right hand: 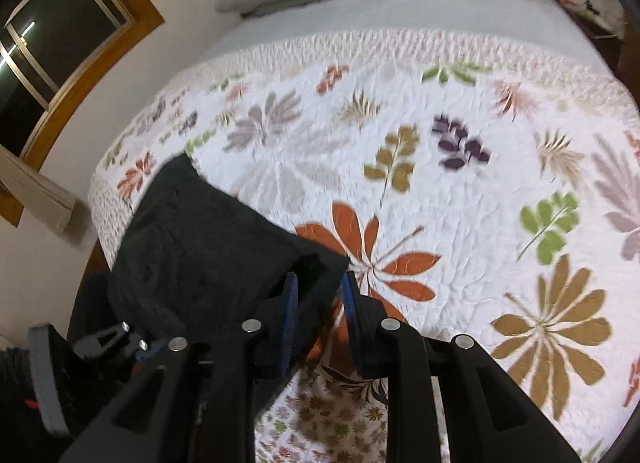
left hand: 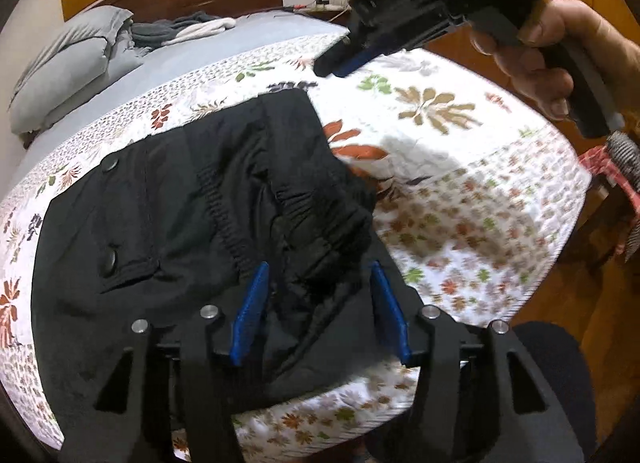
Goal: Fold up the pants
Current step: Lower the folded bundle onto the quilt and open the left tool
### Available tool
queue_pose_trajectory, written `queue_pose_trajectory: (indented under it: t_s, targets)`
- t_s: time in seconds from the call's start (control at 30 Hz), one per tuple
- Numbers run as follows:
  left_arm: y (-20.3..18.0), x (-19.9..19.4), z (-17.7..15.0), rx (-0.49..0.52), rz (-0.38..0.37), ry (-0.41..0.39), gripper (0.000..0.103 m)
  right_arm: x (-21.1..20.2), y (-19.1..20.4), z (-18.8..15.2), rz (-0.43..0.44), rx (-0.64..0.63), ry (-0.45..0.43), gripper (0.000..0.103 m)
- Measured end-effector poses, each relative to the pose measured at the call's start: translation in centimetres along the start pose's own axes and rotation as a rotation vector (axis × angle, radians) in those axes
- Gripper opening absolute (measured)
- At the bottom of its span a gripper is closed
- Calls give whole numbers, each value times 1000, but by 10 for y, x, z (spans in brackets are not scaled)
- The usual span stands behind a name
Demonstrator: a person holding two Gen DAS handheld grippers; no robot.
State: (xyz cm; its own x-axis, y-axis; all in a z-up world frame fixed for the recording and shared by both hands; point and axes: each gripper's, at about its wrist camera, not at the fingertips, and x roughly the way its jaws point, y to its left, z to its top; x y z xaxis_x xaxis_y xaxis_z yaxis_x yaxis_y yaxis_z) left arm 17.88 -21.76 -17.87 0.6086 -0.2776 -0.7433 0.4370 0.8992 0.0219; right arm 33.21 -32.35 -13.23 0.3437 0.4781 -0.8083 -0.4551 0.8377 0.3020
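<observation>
Black pants lying folded on bed; left gripper hovering parted over waistband, right gripper narrow, empty beside pants' right edge.

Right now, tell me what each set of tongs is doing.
Left tongs: open over the pants, pads clear of the cloth.
Right tongs: narrow gap, holding nothing, next to the edge of the pants.

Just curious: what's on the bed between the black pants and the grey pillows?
Only bedding: the flowered quilt, then bare grey sheet up to the grey pillows. The left wrist view shows the black pants lying short of them.
</observation>
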Motion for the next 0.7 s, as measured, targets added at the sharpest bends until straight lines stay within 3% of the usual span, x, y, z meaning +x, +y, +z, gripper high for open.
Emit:
queue_pose_trajectory:
  t_s: [0.17,0.27,0.33,0.5,0.7]
  targets:
    - [24,-36,-2,-135,-151,-75,66,-5,37,3,67,-15,-61,23]
    - [40,-54,-5,-188,-177,-107,72,14,44,3,126,27,-73,23]
    - [55,-60,-8,-229,-186,-106,72,31,42,1,114,46,-52,23]
    - [101,-64,-21,-352,-203,-90,76,72,19,-17,84,127,10,10]
    - [151,-73,-41,-452,-148,-80,78,42,26,-25,81,165,-65,15]
